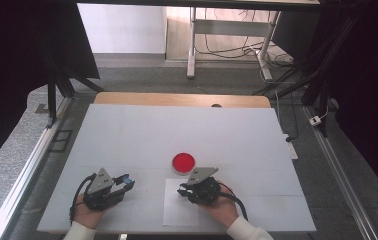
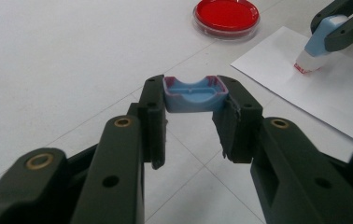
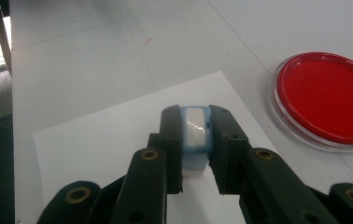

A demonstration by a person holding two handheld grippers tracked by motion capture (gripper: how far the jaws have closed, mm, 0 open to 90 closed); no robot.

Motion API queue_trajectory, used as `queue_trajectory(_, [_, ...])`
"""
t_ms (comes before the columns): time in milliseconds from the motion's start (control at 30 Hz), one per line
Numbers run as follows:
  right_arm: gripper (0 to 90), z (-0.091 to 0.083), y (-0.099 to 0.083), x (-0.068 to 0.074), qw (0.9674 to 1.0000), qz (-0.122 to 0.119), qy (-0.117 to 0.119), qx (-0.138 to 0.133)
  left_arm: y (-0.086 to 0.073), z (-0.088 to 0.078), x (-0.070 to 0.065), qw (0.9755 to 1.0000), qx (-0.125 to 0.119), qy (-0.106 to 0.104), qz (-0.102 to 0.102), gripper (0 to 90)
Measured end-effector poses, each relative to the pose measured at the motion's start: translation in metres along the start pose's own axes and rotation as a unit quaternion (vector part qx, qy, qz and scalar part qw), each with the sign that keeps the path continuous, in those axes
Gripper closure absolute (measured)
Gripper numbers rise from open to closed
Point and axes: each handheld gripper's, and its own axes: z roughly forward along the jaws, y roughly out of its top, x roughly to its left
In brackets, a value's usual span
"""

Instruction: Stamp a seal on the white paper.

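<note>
My left gripper (image 1: pixel 126 182) (image 2: pixel 194 91) is shut on a small blue cap (image 2: pixel 194 97) with pink-stained edges, held above the table at the front left. My right gripper (image 1: pixel 183 192) (image 3: pixel 195 117) is shut on a light blue stamp (image 3: pixel 195 134) (image 2: pixel 321 43), which stands upright with its red-inked end touching a white sheet of paper (image 1: pixel 176 214) (image 3: pixel 100 149) (image 2: pixel 324 105). A round clear dish of red ink (image 1: pixel 183 162) (image 2: pixel 227 15) (image 3: pixel 328 95) lies just beyond the paper's far edge.
The white table (image 1: pixel 177 130) stretches wide behind and to both sides of the dish. Its front edge runs just under the person's hands. Beyond the far edge are table legs and cables on the floor.
</note>
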Motion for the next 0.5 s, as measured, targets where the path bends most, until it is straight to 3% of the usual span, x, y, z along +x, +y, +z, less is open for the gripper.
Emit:
queue_trajectory(133, [75.5, -0.0003, -0.0002, 0.0011, 1.0000, -0.001, -0.004, 0.004, 0.0001, 0.0000, -0.0007, 1.0000, 0.000, 0.000, 0.000, 64.7])
queue_trajectory(500, [75.8, -0.0001, -0.0064, 0.0035, 0.9998, 0.000, -0.007, -0.019, 0.0002, -0.0010, -0.0016, 1.0000, -0.001, 0.001, -0.002, 64.7])
